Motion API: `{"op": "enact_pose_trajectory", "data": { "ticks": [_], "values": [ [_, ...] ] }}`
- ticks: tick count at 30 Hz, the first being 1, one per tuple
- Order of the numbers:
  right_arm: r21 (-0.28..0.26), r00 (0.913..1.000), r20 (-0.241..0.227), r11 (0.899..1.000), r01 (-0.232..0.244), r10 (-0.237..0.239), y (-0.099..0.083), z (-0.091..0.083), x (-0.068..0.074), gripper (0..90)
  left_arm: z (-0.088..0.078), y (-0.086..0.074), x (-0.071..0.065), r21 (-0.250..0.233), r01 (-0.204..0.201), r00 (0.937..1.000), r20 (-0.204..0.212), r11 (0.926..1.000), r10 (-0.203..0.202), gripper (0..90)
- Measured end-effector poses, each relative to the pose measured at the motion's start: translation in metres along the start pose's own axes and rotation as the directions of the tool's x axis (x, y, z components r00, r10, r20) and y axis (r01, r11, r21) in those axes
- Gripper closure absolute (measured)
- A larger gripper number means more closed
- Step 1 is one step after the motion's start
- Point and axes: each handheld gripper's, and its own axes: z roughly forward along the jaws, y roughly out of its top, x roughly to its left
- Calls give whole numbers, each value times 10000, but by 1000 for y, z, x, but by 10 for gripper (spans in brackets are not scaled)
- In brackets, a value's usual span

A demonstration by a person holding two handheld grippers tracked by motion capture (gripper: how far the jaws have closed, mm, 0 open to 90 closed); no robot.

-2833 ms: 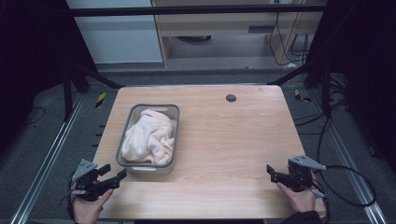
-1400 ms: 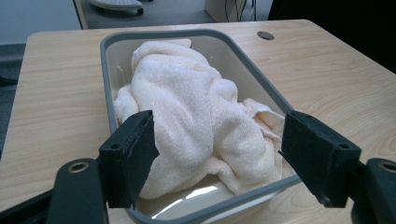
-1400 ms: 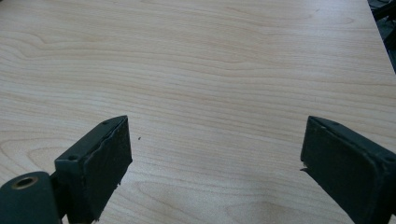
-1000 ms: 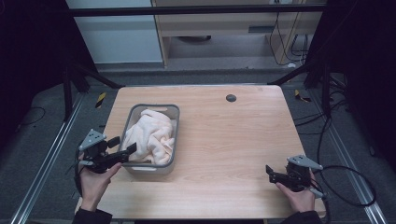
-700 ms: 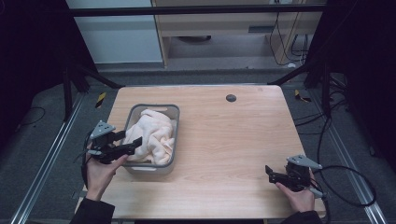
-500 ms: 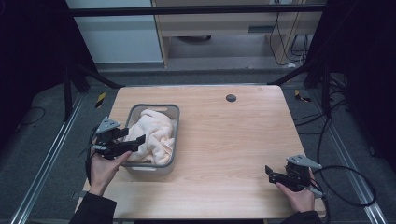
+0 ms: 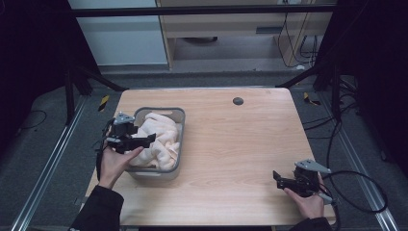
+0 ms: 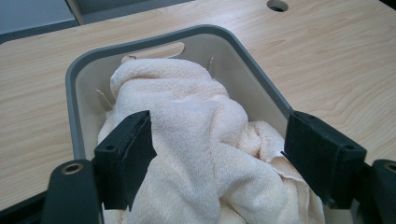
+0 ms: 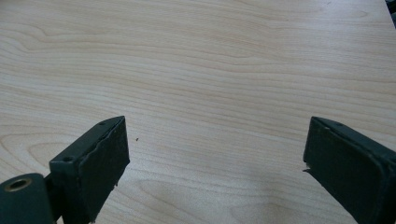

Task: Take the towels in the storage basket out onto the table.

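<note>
my left gripper [image 8: 219, 158] stands wide over the crumpled cream terry towel [image 8: 196, 140] in the grey plastic bin [image 8: 74, 84], right gripper [image 9: 215, 154] wide above bare table; a shallow bite may slip off or drag the bin.

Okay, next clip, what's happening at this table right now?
A person holds a gripper in each hand at a wooden table. The left gripper is over the grey bin, jaws wide open on either side of a fold of the cream towel bunched inside; nothing is pinched yet. The right gripper sits open, low over bare wood near the table's front right corner.
</note>
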Motion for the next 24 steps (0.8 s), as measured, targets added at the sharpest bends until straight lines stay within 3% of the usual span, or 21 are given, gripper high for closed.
{"op": "enact_pose_trajectory", "data": {
  "ticks": [13, 24],
  "values": [
    [24, 10000, -41, 10000, 82, -82, 0, 1, -1, 63, 22, 15, 1, 857, -303, 9993, -173, 9959, 319, 198],
    [139, 9999, -131, 9999, 94, -92, 0, 3, 0, 53, 42, 15, 6, 1694, -417, 9979, -427, 9847, 496, 116]
  ]
}}
